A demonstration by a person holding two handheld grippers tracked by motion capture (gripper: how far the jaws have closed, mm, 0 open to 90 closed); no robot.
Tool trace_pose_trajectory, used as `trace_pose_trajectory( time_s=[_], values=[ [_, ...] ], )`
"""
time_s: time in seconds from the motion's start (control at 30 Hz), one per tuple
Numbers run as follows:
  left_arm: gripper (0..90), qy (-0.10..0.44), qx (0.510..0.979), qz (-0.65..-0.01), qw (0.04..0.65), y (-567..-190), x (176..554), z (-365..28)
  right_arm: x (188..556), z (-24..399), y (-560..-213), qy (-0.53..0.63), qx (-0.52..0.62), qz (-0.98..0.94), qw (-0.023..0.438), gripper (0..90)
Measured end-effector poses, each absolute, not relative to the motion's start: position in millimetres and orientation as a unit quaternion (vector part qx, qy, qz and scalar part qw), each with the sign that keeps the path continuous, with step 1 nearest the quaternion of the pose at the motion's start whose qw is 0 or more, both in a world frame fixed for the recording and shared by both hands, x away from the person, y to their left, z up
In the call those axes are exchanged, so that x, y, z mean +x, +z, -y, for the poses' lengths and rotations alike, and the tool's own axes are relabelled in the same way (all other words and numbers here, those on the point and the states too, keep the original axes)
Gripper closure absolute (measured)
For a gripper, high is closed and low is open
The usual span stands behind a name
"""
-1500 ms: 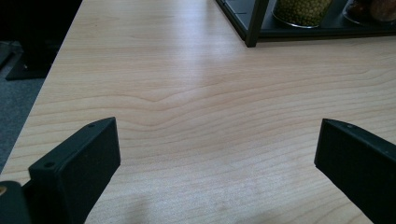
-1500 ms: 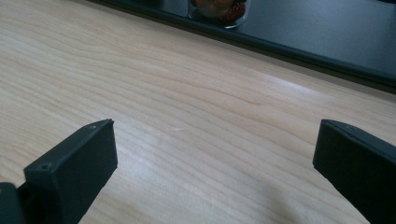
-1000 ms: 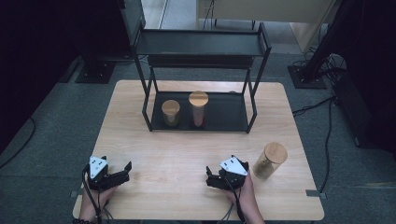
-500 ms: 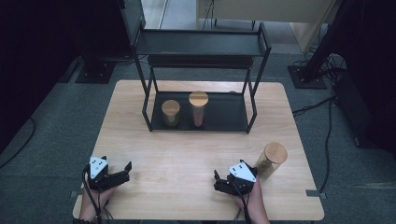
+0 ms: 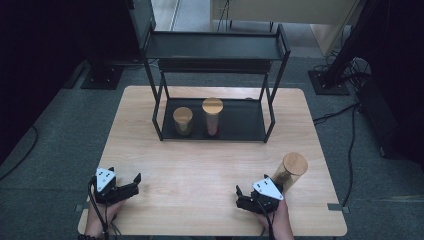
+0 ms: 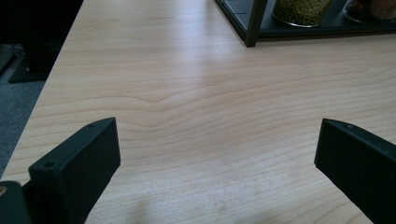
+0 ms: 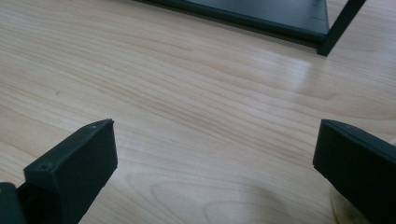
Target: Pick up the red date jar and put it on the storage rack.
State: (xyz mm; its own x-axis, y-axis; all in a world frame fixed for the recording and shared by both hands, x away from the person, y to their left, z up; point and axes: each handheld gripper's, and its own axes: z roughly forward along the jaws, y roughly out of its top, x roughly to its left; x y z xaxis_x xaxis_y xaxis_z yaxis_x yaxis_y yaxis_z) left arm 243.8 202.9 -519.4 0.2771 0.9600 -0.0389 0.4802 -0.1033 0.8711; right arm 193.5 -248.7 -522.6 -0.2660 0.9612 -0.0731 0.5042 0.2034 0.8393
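A black two-shelf rack [image 5: 274, 46] stands at the back middle of the wooden table [image 5: 200, 165]. On its lower shelf sit a short wooden-lidded jar [image 5: 183, 121] and a taller one [image 5: 212, 116]. A third wooden-lidded jar [image 5: 290, 170] stands on the table at the right. My right gripper [image 5: 240, 198] lies just left of that jar, open, jaws pointing left. My left gripper [image 5: 136, 184] rests near the front left corner, open and holding nothing. In the left gripper view the jaws of my left gripper [image 6: 217, 158] stand wide apart over bare wood, as do those of my right gripper [image 7: 215, 158].
In the left gripper view a rack leg [image 6: 257, 21] and the short jar of green contents [image 6: 301, 5] lie far ahead. The rack's lower shelf [image 7: 261, 11] crosses the top of the right gripper view. Dark floor and cables surround the table.
My right gripper has shifted right and toward the front edge, ending close beside the jar on the table. The left gripper has stayed where it was.
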Motion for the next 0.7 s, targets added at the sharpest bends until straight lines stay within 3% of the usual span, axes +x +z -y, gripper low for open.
trace_pose_trajectory(
  time_s=[0.7],
  values=[
    [0.5, 0.29, 0.684, -0.527, 0.414, -519.4, 243.8, -202.9, 166.6, 270.1, -522.6, 0.361, 0.524, -0.708, 0.306, 0.0]
  ],
)
